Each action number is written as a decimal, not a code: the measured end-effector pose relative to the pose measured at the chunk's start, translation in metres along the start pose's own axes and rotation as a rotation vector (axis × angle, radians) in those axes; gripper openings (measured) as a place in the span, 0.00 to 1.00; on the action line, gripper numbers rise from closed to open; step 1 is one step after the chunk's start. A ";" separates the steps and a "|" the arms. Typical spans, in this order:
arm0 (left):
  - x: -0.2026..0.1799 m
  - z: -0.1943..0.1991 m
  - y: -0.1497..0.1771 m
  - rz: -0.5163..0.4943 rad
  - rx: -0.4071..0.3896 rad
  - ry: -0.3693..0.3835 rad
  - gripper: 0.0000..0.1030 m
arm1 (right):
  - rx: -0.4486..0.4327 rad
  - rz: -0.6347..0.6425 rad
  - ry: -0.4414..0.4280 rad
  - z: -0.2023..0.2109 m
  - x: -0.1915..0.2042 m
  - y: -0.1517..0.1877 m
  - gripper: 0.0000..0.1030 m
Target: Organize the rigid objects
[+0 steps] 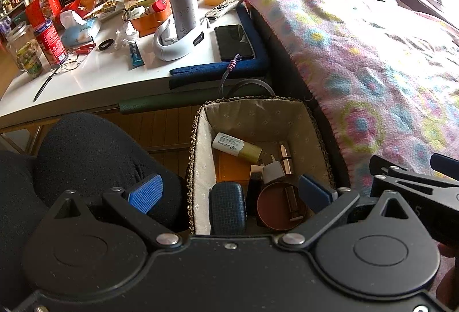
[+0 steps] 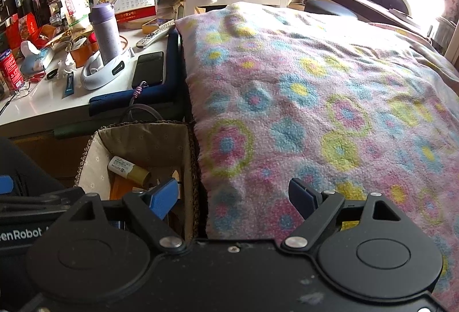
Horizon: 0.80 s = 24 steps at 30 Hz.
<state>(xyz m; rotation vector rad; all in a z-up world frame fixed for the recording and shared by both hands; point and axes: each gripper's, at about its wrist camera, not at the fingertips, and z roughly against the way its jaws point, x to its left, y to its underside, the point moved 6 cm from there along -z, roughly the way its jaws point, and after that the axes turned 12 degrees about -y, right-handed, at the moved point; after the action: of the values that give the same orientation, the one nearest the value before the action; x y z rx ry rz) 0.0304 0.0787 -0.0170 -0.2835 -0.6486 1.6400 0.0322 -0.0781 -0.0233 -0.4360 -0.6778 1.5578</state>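
A woven basket (image 1: 198, 140) with a cloth lining stands on the floor between the white table and the blanket-covered bed. Inside lie a white-and-gold tube (image 1: 235, 147), a dark blue case (image 1: 228, 207), a round brown tin (image 1: 279, 206), a white plug (image 1: 272, 168) and a pink lipstick (image 1: 285, 157). My left gripper (image 1: 231, 193) hangs open just above the basket's near end, nothing between its blue pads. My right gripper (image 2: 232, 198) is open too, straddling the basket's right rim (image 2: 192, 157) and the blanket edge, holding nothing. The tube (image 2: 127, 167) shows in the right wrist view as well.
The white table (image 1: 94, 79) carries a purple flask (image 1: 183, 3), a phone (image 1: 233, 42), a remote (image 1: 223, 6), a red can (image 1: 51, 42), jars, glasses and a pen. A flowery blanket (image 2: 315, 111) covers the bed. A person's dark-clad knee (image 1: 91, 157) sits left of the basket.
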 end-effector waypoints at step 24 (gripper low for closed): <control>0.001 -0.002 0.002 0.003 0.006 0.002 0.95 | 0.008 0.004 -0.001 -0.002 0.000 0.004 0.82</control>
<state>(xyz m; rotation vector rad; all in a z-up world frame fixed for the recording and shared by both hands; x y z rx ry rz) 0.0295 0.0800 -0.0193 -0.2815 -0.6423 1.6440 0.0307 -0.0776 -0.0275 -0.4308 -0.6710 1.5643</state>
